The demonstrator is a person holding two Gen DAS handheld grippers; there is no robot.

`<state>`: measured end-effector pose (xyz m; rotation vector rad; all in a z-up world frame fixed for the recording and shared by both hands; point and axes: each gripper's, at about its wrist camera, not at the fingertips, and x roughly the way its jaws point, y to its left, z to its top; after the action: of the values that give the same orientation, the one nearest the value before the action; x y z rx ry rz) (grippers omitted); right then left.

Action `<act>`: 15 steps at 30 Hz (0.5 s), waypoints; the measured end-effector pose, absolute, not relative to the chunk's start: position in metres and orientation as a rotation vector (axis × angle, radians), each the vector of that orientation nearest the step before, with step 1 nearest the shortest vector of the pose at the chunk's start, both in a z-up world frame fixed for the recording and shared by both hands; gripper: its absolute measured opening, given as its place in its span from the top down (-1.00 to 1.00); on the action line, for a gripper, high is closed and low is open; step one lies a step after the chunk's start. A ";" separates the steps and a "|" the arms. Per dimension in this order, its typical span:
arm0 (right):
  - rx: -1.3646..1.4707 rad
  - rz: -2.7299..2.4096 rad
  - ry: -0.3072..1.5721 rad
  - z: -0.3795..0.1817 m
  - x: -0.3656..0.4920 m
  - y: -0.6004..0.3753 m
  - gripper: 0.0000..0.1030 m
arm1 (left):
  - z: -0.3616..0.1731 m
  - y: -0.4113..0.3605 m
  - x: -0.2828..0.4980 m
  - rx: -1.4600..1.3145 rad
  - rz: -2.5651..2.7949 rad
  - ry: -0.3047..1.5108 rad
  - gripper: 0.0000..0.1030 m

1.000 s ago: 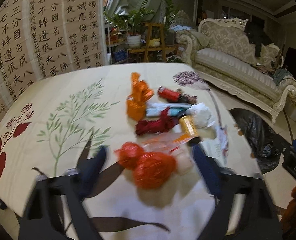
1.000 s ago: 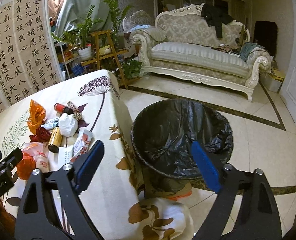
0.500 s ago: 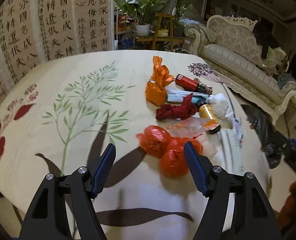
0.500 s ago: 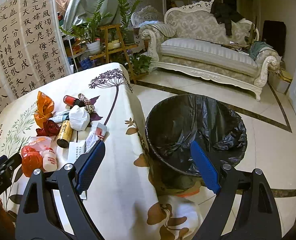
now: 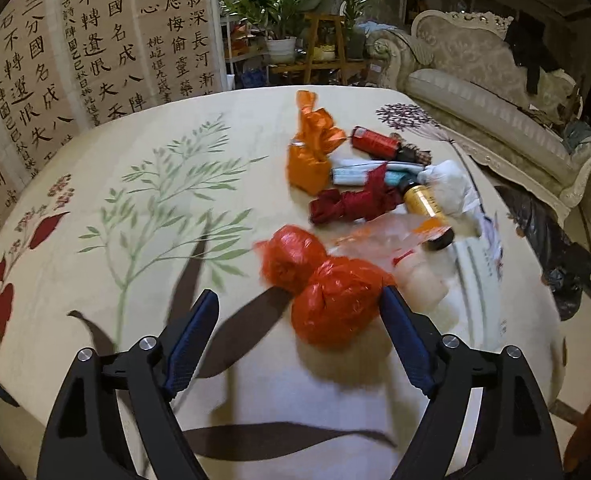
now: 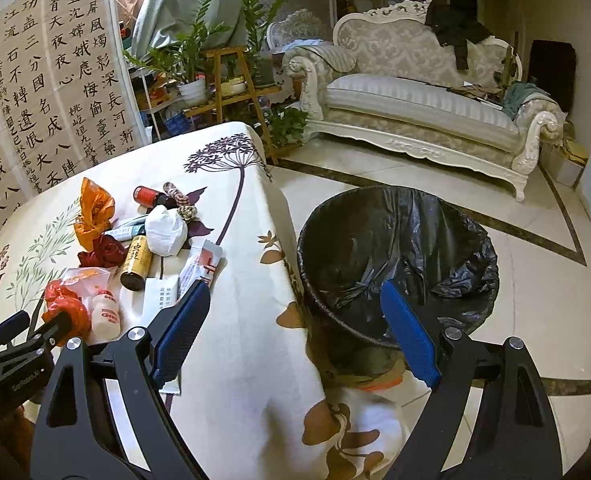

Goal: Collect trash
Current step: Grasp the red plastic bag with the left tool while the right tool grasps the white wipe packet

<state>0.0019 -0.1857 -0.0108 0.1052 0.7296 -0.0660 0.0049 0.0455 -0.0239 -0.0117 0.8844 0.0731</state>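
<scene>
The left gripper point(image 5: 295, 312), fingers apart and just widened, straddled the red bag point(image 5: 335, 304) on the table point(image 5: 95, 200); beside the table, the right gripper point(image 6: 295, 320) stood fingers apart over the bin point(image 6: 399, 256).

A knotted red plastic bag point(image 5: 335, 304) is seen lying nearest on the worktop point(image 5: 143, 240), in two bulging lumps. Just behind it a clear wrapper point(image 5: 379, 236) and a small white bottle point(image 6: 106, 314) are found. Further back, a crumpled orange bag point(image 5: 313, 148), a dark red bundle point(image 5: 351, 204), a gold can point(image 6: 136, 262) on its side, a red can point(image 5: 375, 142) and a white wad point(image 6: 166, 230) are heaped together. A black-lined bin point(image 6: 399, 264) is set on the floor beside the worktop.
</scene>
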 end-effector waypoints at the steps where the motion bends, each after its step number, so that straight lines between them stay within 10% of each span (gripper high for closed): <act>1: 0.105 -0.060 0.731 -0.011 0.002 -0.184 -0.65 | -0.025 0.051 0.002 -0.009 0.087 0.891 -0.55; 15: 0.072 -0.009 0.755 -0.014 0.003 -0.159 -0.65 | -0.022 0.058 0.012 -0.035 0.057 0.860 -0.60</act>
<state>0.0028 -0.1588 -0.0136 0.0717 0.7547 -0.0089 0.0123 0.0584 -0.0222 -0.0353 0.8603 0.0573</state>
